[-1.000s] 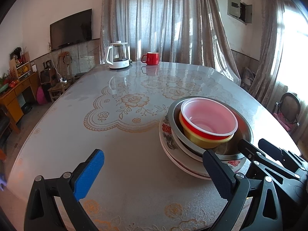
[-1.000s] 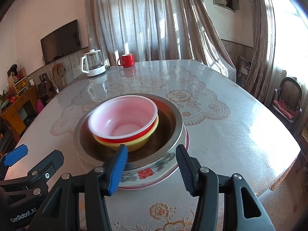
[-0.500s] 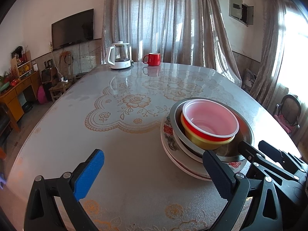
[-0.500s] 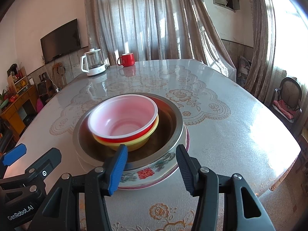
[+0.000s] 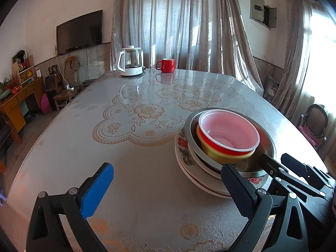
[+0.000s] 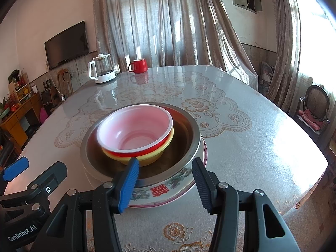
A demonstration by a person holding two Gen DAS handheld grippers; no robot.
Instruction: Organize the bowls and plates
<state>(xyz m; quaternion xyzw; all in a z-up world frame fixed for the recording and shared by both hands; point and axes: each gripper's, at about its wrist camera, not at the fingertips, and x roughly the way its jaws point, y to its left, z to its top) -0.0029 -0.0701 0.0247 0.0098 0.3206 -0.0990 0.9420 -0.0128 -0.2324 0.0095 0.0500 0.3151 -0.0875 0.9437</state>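
**Stacked bowls between two open grippers**

From the left wrist we see our left gripper [image 5: 166, 191] spread wide, holding nothing, over bare table [image 5: 130, 168]. The stack sits at about 3 o'clock: red bowl [image 5: 229, 132] inside a yellow bowl [image 5: 218, 157], both in a steel basin [image 5: 264, 161], on a plate [image 5: 184, 153]. Our right gripper [image 5: 279, 163] comes in at 4 o'clock, touching or just beside the basin rim; we cannot tell which. At 12 o'clock, well apart, stand a kettle [image 5: 130, 64] and a mug [image 5: 167, 65].

From the right wrist, our right gripper [image 6: 166, 183] is moderately open and empty, its fingers straddling the near rim of the plate [image 6: 163, 189]. The red bowl [image 6: 134, 130], yellow bowl [image 6: 151, 157] and basin [image 6: 187, 134] lie dead ahead. The left gripper [image 6: 37, 168] shows at 8 o'clock. Kettle [image 6: 101, 71] and mug [image 6: 138, 66] stand at 11 to 12 o'clock.
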